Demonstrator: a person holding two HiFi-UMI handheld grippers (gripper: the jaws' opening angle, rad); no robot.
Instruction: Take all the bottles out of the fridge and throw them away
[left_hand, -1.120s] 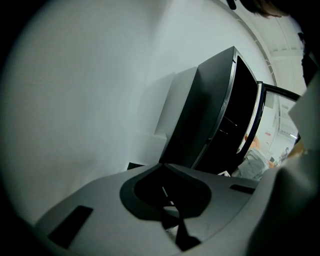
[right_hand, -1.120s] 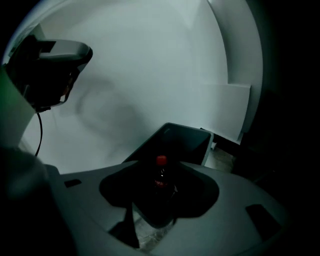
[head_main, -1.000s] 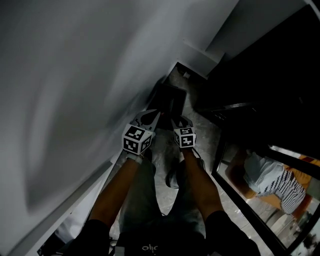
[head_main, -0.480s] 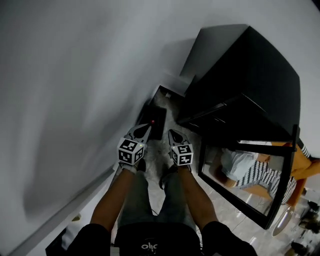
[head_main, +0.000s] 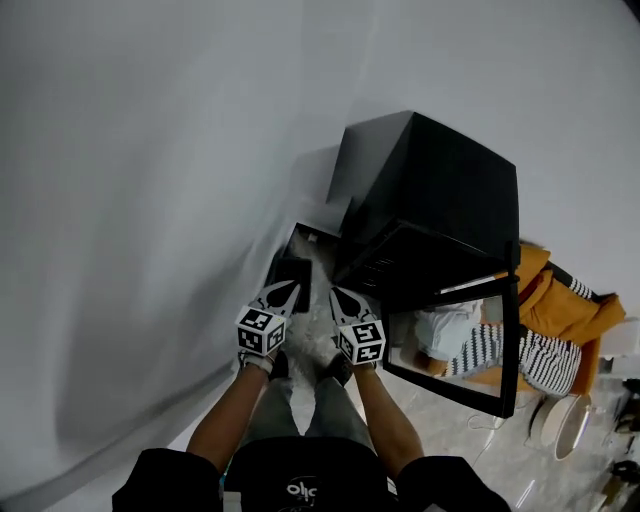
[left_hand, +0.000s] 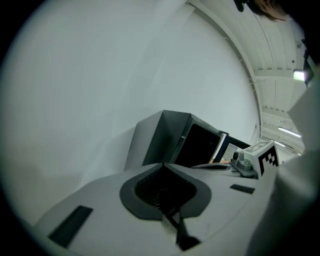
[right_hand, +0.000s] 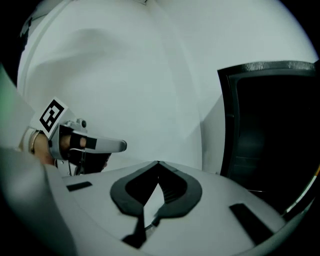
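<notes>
No bottle shows in any view. A black fridge (head_main: 430, 200) stands ahead and to the right, its glass door (head_main: 455, 345) mirroring the room. It is also in the left gripper view, fridge (left_hand: 165, 140), and its dark front fills the right of the right gripper view, fridge (right_hand: 270, 130). My left gripper (head_main: 283, 293) and right gripper (head_main: 338, 297) are held side by side low in front of me, short of the fridge. Both are shut with tips touching and nothing between them: left gripper (left_hand: 162, 165), right gripper (right_hand: 158, 162).
A plain white wall (head_main: 150, 180) runs along the left. A low black box (head_main: 292, 275) sits on the floor between wall and fridge. A person in orange and stripes (head_main: 565, 320) is at the right, near a round white bowl (head_main: 560, 425).
The head view has swung upward, so the whole fridge and its glass door have come into sight. Both grippers stay close together in front of me.
</notes>
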